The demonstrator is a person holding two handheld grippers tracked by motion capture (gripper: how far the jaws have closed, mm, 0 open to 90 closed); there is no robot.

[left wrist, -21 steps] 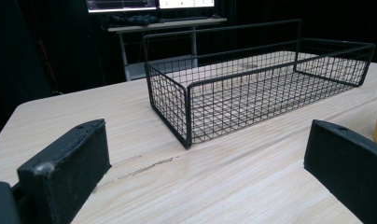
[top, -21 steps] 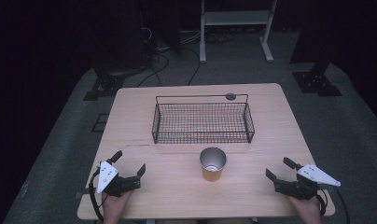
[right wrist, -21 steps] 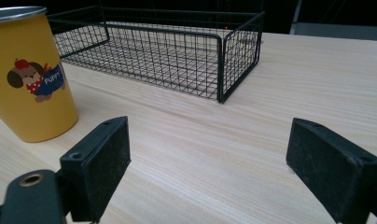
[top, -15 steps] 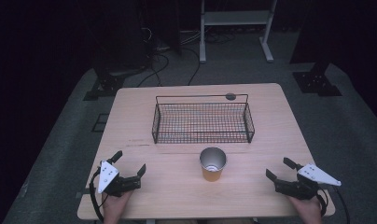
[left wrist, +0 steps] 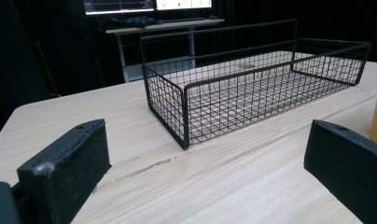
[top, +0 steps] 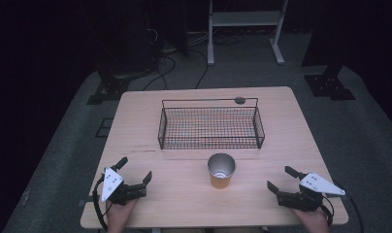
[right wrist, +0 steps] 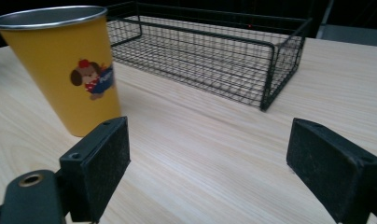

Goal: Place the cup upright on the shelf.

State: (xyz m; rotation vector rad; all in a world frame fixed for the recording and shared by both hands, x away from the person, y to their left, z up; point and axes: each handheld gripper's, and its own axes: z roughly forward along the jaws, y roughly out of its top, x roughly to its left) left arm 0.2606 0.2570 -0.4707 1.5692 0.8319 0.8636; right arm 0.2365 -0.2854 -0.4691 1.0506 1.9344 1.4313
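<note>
We hold a claw in each hand at the near edge of the pale wooden worktop [top: 281, 121], and both rest low over the wood with nothing between their jaws. The left claw [top: 134, 175] sits near the near-left corner with its jaws spread wide; in the left gripper view its two black pads stand far apart, with bare wood between them and the wire basket [left wrist: 252, 88] ahead of them. The right claw [top: 282, 179] sits near the near-right corner, likewise wide open and gripping nothing; in the right gripper view its pads frame open wood, and the yellow cup [right wrist: 60, 65] stands just beyond the left-hand pad, apart from it. In the high view the yellow cup [top: 221, 171] stands upright on the worktop, roughly midway between our two claws and a little farther from us than either, well apart from both. It has a metal rim and a shiny inside, and on its side we see a small cartoon dog in red and blue. Just behind the cup lies the black wire basket [top: 209, 125], a long shallow rectangle set crosswise at the middle of the worktop, with a raised wire rail along its far side; the cup is near its front wall but outside it. A small dark round disc [top: 239, 100] lies on the wood at the basket's far side. Beyond the worktop we see grey floor, cables and the legs of a light-coloured stand [top: 242, 29].
</note>
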